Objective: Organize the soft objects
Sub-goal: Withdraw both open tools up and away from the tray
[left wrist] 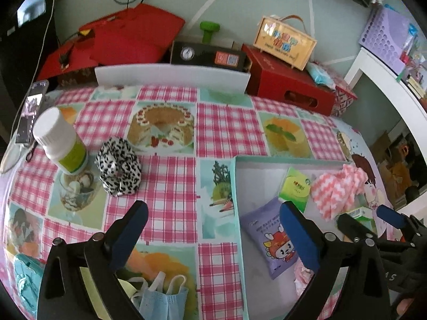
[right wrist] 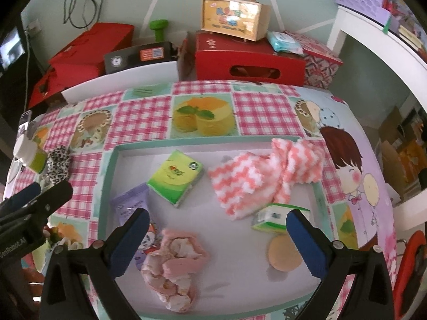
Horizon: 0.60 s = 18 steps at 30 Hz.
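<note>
My left gripper [left wrist: 213,234] is open above the tablecloth, just left of the teal tray [left wrist: 236,186], with nothing between its fingers. A leopard-print scrunchie [left wrist: 118,170] lies ahead of it to the left, and a blue face mask [left wrist: 162,298] lies below it. My right gripper [right wrist: 217,240] hangs open over the tray [right wrist: 106,186], above a crumpled pink scrunchie [right wrist: 173,264] that its pads do not touch. Also in the tray are a pink zigzag cloth [right wrist: 256,176], a green tissue pack [right wrist: 176,176], a purple wipes pack [right wrist: 130,200], a small green-white pack [right wrist: 275,216] and a round beige puff [right wrist: 283,253].
A white-capped bottle [left wrist: 60,141] stands beside the leopard scrunchie, and a phone [left wrist: 32,109] lies at the table's left edge. A teal item [left wrist: 24,280] sits at the near left. Red boxes [right wrist: 248,58] and a white board [left wrist: 170,76] line the far edge. A white shelf [right wrist: 373,34] stands to the right.
</note>
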Each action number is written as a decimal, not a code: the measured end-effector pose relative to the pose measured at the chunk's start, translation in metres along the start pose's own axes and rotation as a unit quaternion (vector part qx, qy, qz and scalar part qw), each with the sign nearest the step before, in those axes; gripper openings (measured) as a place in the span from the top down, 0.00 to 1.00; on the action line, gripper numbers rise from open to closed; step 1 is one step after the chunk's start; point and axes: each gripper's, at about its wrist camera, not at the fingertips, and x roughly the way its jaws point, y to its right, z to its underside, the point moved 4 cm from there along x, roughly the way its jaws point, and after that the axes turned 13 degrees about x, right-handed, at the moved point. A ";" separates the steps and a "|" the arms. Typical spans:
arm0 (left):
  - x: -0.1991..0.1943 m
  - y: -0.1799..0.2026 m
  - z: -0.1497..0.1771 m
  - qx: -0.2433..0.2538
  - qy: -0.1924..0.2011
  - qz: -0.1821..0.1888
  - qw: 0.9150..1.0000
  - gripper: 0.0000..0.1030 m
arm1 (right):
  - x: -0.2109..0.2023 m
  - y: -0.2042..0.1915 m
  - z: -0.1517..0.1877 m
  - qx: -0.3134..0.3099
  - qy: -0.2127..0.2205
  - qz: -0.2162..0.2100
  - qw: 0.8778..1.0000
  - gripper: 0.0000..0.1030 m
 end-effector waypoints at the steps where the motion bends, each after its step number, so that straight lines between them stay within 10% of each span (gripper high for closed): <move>1: -0.003 0.001 -0.001 0.004 0.004 -0.004 1.000 0.04 | -0.001 -0.002 0.001 -0.004 0.001 -0.003 1.000 0.00; 18: -0.048 -0.002 0.019 -0.007 0.026 -0.011 1.000 0.04 | -0.021 -0.003 0.002 0.010 0.014 -0.032 0.999 0.00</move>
